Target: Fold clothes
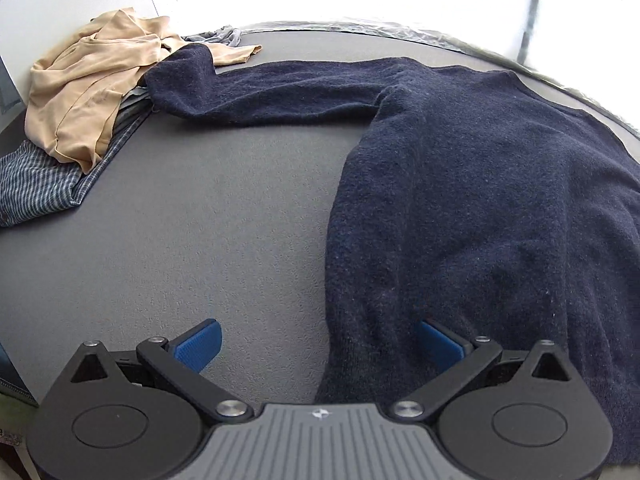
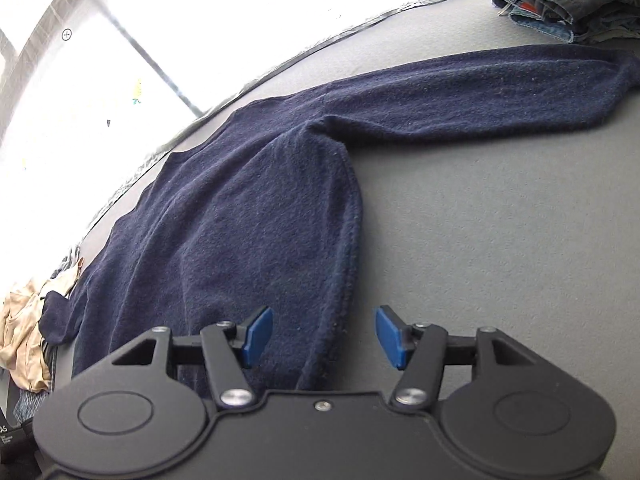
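Risk: knit may bunch or slide on bench [image 1: 180,240] if one tool pinches a single layer, skewing the fold.
Sweater [image 1: 460,168]: navy, fuzzy knit, spread flat on bench, both sleeves out sideways; hem edges toward 6 o'clock.
Left tool [image 1: 318,344]: fingers wide apart, straddling sweater's left hem edge, gripping nothing.
Right tool [image 2: 324,336]: fingers apart over right hem edge.
Pile at 10 o'clock: tan garment [image 1: 88,84] on striped cloth [image 1: 36,188].
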Tool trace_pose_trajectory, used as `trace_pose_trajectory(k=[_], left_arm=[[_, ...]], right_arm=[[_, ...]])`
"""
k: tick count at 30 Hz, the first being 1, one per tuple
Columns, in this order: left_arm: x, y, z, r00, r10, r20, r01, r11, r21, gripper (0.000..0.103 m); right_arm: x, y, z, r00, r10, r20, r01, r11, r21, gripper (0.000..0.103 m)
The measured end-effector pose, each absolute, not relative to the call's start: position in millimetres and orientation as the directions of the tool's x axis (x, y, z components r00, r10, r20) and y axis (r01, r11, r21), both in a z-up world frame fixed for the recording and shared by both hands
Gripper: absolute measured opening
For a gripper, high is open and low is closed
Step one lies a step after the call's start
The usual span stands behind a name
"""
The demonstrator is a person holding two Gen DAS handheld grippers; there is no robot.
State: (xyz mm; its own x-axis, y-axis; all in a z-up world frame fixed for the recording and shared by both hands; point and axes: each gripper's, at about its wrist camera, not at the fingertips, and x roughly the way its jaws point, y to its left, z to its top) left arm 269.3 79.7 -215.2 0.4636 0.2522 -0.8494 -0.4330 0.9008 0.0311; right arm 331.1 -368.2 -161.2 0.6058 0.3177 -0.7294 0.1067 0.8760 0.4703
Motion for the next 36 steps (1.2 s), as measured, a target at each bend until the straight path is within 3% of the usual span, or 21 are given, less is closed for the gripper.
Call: trace_pose_trajectory(k=[2, 3, 4, 5, 6, 11, 16, 18, 19, 20, 21, 22, 24, 25, 26, 28, 32, 36], left_arm=[[264.8, 74.9, -215.5, 0.486, 0.222, -0.845, -0.403, 0.915, 0.009, 0.084], [262.5, 72.2, -215.5, 0.498, 0.209, -0.842, -0.387, 0.922, 0.0, 0.068], [261.7, 68.6, -214.3, 0.511, 0.193, -0.837, -0.365, 0.931, -0.009, 0.054], [261.2, 64.7, -212.9, 0.525, 0.176, -0.833, -0.341, 0.94, -0.016, 0.026], [259.3, 62.6, -209.8, 0.533, 0.154, -0.832, -0.324, 0.946, -0.033, 0.012], [246.0, 63.0, -198.4, 0.541, 0.019, -0.841, -0.271, 0.95, -0.153, 0.012], [246.3, 62.6, -203.8, 0.513, 0.019, -0.858, -0.224, 0.968, -0.113, 0.019], [246.6, 62.2, -206.1, 0.503, 0.022, -0.864, -0.204, 0.975, -0.094, 0.031], [246.8, 62.0, -207.2, 0.497, 0.023, -0.867, -0.193, 0.977, -0.085, 0.038], [248.0, 61.9, -207.1, 0.495, 0.031, -0.869, -0.185, 0.98, -0.071, 0.053], [250.4, 64.1, -206.7, 0.496, 0.038, -0.868, -0.176, 0.983, -0.057, 0.064], [251.0, 68.7, -205.7, 0.501, 0.042, -0.864, -0.18, 0.982, -0.057, 0.066], [251.5, 78.7, -203.3, 0.514, 0.048, -0.856, -0.193, 0.979, -0.062, 0.075], [251.8, 83.7, -202.2, 0.52, 0.051, -0.853, -0.2, 0.978, -0.064, 0.078], [251.9, 89.4, -200.7, 0.526, 0.056, -0.848, -0.21, 0.975, -0.066, 0.083], [251.6, 102.3, -197.1, 0.538, 0.073, -0.84, -0.234, 0.97, -0.066, 0.086], [254.9, 130.8, -191.7, 0.545, 0.142, -0.827, -0.297, 0.954, -0.031, 0.086], [259.1, 170.7, -187.8, 0.551, 0.184, -0.814, -0.37, 0.928, -0.041, 0.086]], right_arm=[[324.1, -357.7, -164.7, 0.572, 0.302, -0.763, 0.11, 0.893, 0.436, 0.056], [320.7, -353.0, -166.8, 0.556, 0.29, -0.779, 0.113, 0.902, 0.417, 0.051], [316.1, -350.7, -168.4, 0.554, 0.284, -0.782, 0.11, 0.907, 0.407, 0.036], [312.4, -350.7, -168.9, 0.555, 0.289, -0.78, 0.109, 0.904, 0.413, 0.006], [307.5, -355.4, -169.8, 0.565, 0.316, -0.762, 0.124, 0.881, 0.457, 0.006], [283.0, -389.7, -166.2, 0.622, 0.345, -0.703, 0.257, 0.757, 0.6, 0.005], [276.3, -388.8, -174.0, 0.555, 0.28, -0.783, 0.3, 0.811, 0.503, 0.006], [280.3, -378.9, -171.2, 0.544, 0.244, -0.803, 0.273, 0.854, 0.444, 0.01], [283.5, -373.0, -166.8, 0.537, 0.213, -0.816, 0.266, 0.876, 0.403, 0.018], [285.8, -367.3, -162.2, 0.543, 0.173, -0.822, 0.258, 0.897, 0.359, 0.035], [288.1, -361.7, -157.6, 0.549, 0.133, -0.825, 0.25, 0.916, 0.314, 0.043], [290.5, -356.1, -153.1, 0.555, 0.094, -0.826, 0.243, 0.932, 0.269, 0.049], [296.7, -346.1, -145.7, 0.571, 0.033, -0.821, 0.222, 0.956, 0.193, 0.051], [301.1, -341.4, -142.8, 0.578, 0.018, -0.816, 0.21, 0.963, 0.171, 0.058], [304.9, -336.9, -140.4, 0.587, 0.009, -0.809, 0.199, 0.968, 0.155, 0.075], [314.6, -325.0, -134.8, 0.613, -0.012, -0.79, 0.177, 0.977, 0.122, 0.094], [332.3, -300.2, -128.9, 0.648, 0.009, -0.761, 0.129, 0.984, 0.121, 0.102], [357.1, -264.1, -129.7, 0.677, 0.063, -0.733, 0.061, 0.988, 0.142, 0.103]])
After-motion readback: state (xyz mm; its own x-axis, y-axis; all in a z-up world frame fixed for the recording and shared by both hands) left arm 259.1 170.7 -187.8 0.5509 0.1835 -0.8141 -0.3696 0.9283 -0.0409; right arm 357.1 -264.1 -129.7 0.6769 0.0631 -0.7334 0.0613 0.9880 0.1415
